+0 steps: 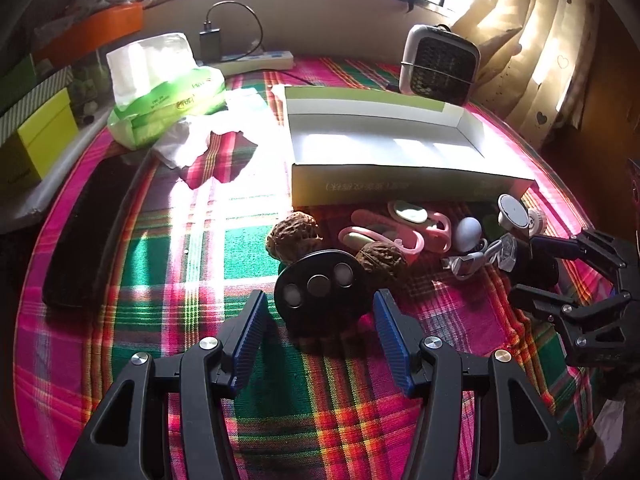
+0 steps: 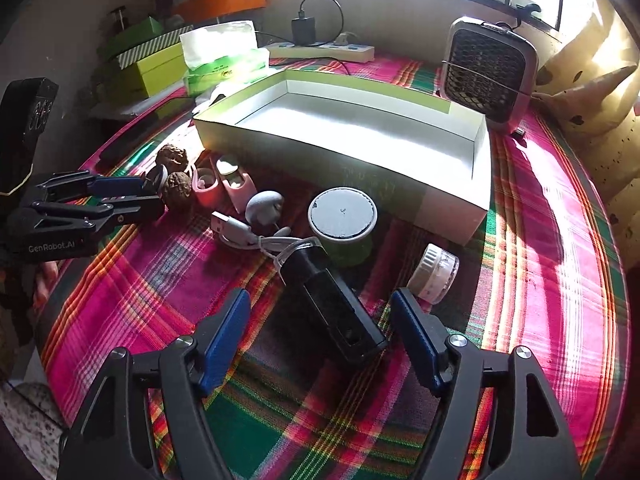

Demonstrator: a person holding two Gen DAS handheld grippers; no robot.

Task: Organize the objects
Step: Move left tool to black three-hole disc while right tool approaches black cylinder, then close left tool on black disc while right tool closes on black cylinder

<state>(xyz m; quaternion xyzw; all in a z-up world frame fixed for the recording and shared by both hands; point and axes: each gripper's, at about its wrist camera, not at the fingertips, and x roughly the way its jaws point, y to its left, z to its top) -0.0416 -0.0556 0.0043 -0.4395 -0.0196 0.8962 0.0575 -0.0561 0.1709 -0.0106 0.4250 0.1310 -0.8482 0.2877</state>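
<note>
here the left tongs [image 1: 318, 312] stand apart, bracketing a black oval disc [image 1: 320, 286] that sits propped on the plaid surface [image 1: 200, 248] just ahead of their blue pads [image 1: 252, 336]; whether the pads touch it is hard to tell, though they look just clear of its sides. the right tongs [image 2: 320, 332] are likewise spread, with a black rectangular device [image 2: 332, 300] lying between them, its long axis running roughly forward and slightly to the left of the tongs' line, clear-capped end pointing away. so each hand is nearest its own thing, and a straight closing looks like the next call for both. the open white box [image 2: 460, 184], the likely destination, lies beyond the clutter, well ahead of both tongs and empty. counting the rest: two walnuts [image 1: 292, 234], two pink clips [image 1: 420, 226], one white egg-shaped piece [image 1: 467, 232], one grey usb cable [image 2: 240, 228], one green tin with a white lid [image 2: 342, 212], and one small white jar [image 2: 436, 272] just right of the device.
</note>
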